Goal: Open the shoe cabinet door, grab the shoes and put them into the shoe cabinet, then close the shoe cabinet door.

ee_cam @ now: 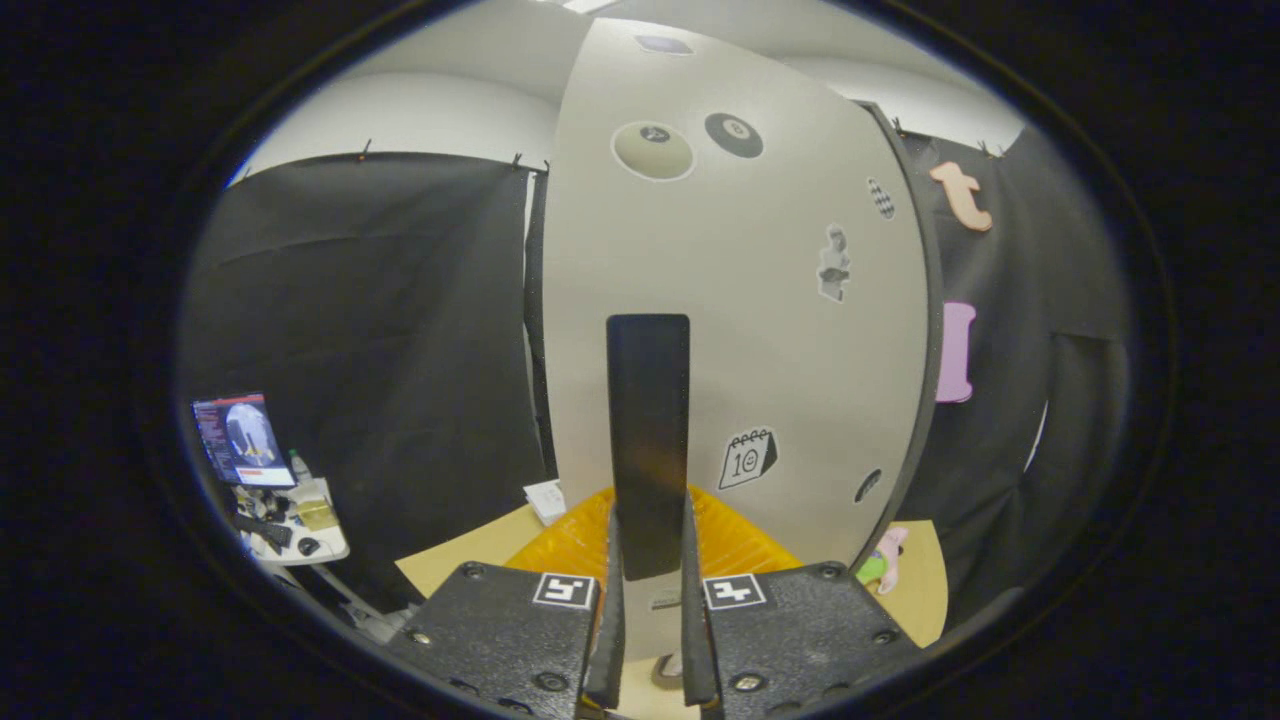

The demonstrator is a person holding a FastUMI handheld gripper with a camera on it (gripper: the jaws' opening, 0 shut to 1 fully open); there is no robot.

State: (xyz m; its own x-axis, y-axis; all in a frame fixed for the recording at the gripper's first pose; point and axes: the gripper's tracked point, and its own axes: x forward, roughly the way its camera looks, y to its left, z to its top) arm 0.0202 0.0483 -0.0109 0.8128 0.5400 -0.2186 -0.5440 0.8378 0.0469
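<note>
Landmark: shoe cabinet door (740,330), pale grey, standing upright and taking the middle of the gripper view.

Far left of the door, low down, a lit monitor (240,440) is being seen above a small white side table (325,548) cluttered with dark items; contents are too small to be identified. Between this and the door, the black cloth wall (380,340) is hanging, with a narrow dark gap at the door's left edge.

At the foot of the door, to its left, a tan tabletop (470,555) is lying, and a small white card (547,500) is resting on it just beside the door. Directly below the door, a yellow-orange ribbed surface (570,545) is showing on both sides of the handle.

On the door face, several stickers are carried: a pale round one (653,150) and a black round one (734,134) near the top, a small figure (834,263) right of centre, a calendar sticker (748,458) lower right.

The long dark vertical handle (648,440) is being gripped at its lower end by the tongs (650,590): both fingers are pressed against its sides, clamped on it.

Right of the door's lower corner, a pink-and-green object (880,560) is lying on the tan surface; whether it is one of the shoes cannot be told. Further right the black cloth wall is continuing.
</note>
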